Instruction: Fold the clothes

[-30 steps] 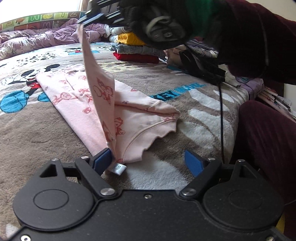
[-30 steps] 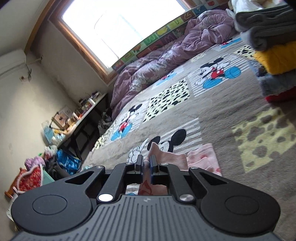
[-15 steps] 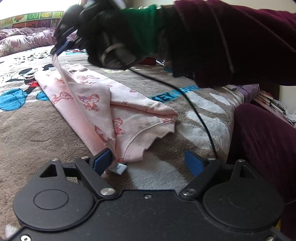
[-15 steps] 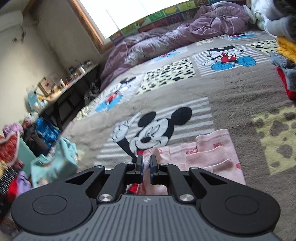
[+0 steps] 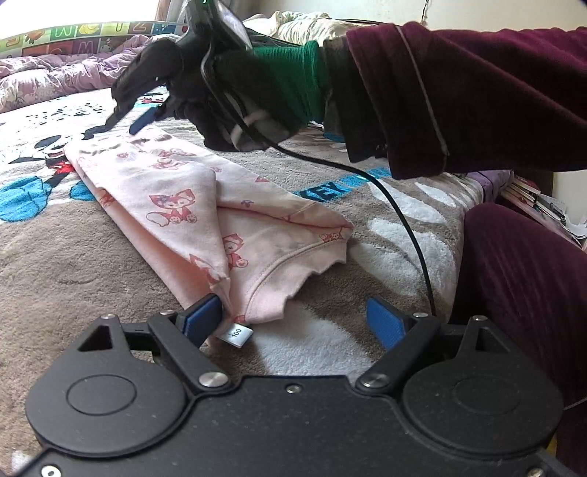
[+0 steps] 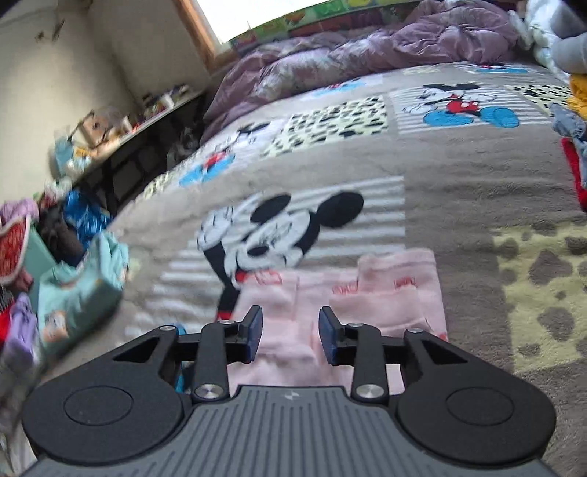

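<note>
Jaws of my left gripper [image 5: 295, 321] stand wide at the near corner of the pink shirt [image 5: 220, 220], one pad touching its edge. A second ago the sleeve hung lifted; now it lies folded flat. My right gripper [image 6: 290, 334] has just been opening, nothing pinched, over the shirt's far end. Beneath: fuzzy cartoon blanket [image 6: 458, 190], rumpled purple quilt [image 6: 367, 51] beyond.

Daylight entered from a window [image 6: 216, 22] at the far wall, blown out to white in the right wrist view. That view was motion-smeared, worst at its left edge; the left wrist view stayed sharp. Fisheye bending curved both frames' margins.
</note>
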{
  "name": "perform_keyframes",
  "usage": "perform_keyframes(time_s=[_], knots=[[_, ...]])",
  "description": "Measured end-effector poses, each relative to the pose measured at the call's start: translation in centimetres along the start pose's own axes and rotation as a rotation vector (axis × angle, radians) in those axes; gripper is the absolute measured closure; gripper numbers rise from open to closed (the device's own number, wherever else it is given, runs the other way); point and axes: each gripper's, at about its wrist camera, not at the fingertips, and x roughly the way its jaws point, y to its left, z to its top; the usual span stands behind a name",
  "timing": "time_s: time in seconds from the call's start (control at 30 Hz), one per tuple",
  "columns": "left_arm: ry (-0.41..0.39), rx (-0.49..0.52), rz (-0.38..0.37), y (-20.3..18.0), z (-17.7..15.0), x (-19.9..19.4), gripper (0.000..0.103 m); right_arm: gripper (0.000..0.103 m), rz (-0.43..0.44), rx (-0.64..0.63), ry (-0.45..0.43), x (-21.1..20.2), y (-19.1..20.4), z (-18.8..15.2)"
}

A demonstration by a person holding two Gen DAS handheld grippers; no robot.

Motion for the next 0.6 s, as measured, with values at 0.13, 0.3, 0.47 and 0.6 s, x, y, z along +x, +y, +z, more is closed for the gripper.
perform_keyframes(time_s=[0.13,0.3,0.47,0.6], knots=[[0.001,-0.002,-0.002,0.1,0.0,0.0,0.016,0.068,-0.005,-0.045,0.028,0.8,0.3,-0.8],[0.002,0.0,-0.003,0.1,0.1,0.2,0.016,0.092,0.01,-0.084,0.018,0.5,0.6,-1.5],[0.002,-0.001,-0.003,0.1,0.1,0.0,0.016,0.094,0.017,-0.087,-0.085,-2.1,0.7,-1.0],[0.007,-0.001,-0.004,0.1,0.1,-0.1,0.016,0.094,-0.023,-0.085,-0.038,-0.9,0.0,-0.8]])
